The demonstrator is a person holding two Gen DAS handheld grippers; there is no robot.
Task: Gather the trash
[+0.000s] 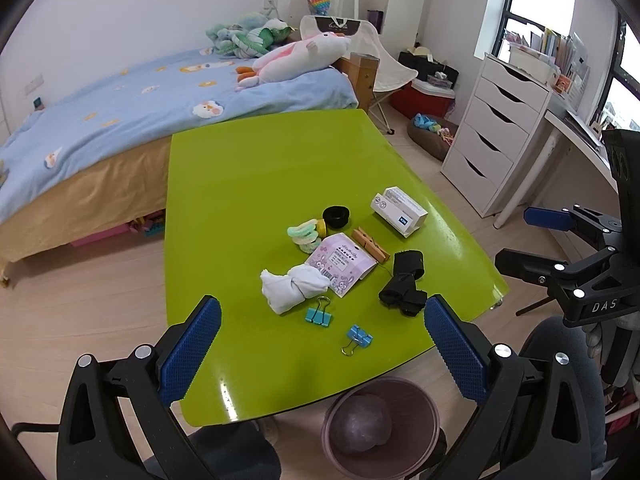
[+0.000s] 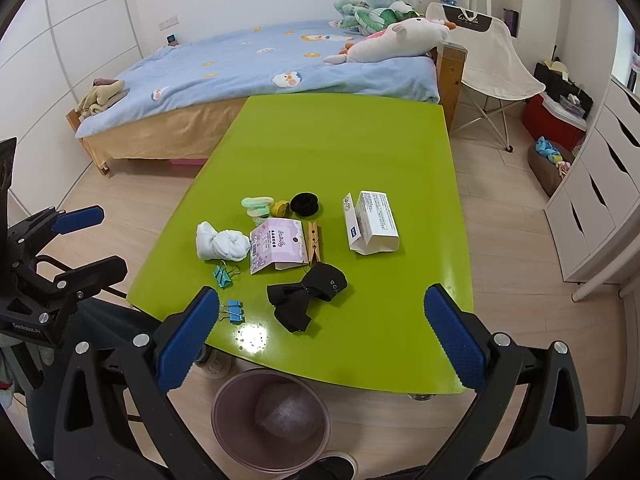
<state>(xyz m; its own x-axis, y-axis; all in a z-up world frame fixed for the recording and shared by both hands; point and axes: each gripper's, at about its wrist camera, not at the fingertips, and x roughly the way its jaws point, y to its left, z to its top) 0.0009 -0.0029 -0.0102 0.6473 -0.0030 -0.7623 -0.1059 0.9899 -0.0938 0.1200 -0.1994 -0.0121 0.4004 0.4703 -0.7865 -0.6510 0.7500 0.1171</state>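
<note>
A green table (image 1: 248, 184) (image 2: 340, 140) holds a white opened box (image 1: 398, 211) (image 2: 372, 222), a purple paper packet (image 1: 340, 263) (image 2: 276, 249), knotted white socks (image 1: 290, 288) (image 2: 220, 242), black socks (image 1: 402, 288) (image 2: 308, 294), two blue binder clips (image 1: 318, 314) (image 2: 234, 312), wooden clothespins (image 1: 370, 244) (image 2: 314, 240) and hair ties (image 1: 306, 232) (image 2: 260, 204). A mauve trash bin (image 1: 380, 428) (image 2: 272, 420) stands on the floor under the near edge. My left gripper (image 1: 322, 352) and right gripper (image 2: 322, 340) are open, empty, above the near edge.
A bed (image 1: 120, 120) with a blue cover and plush toys lies behind the table. A white folding chair (image 2: 492, 64), a red box (image 2: 556, 120), a white drawer unit (image 1: 492, 136) and a desk stand to the right.
</note>
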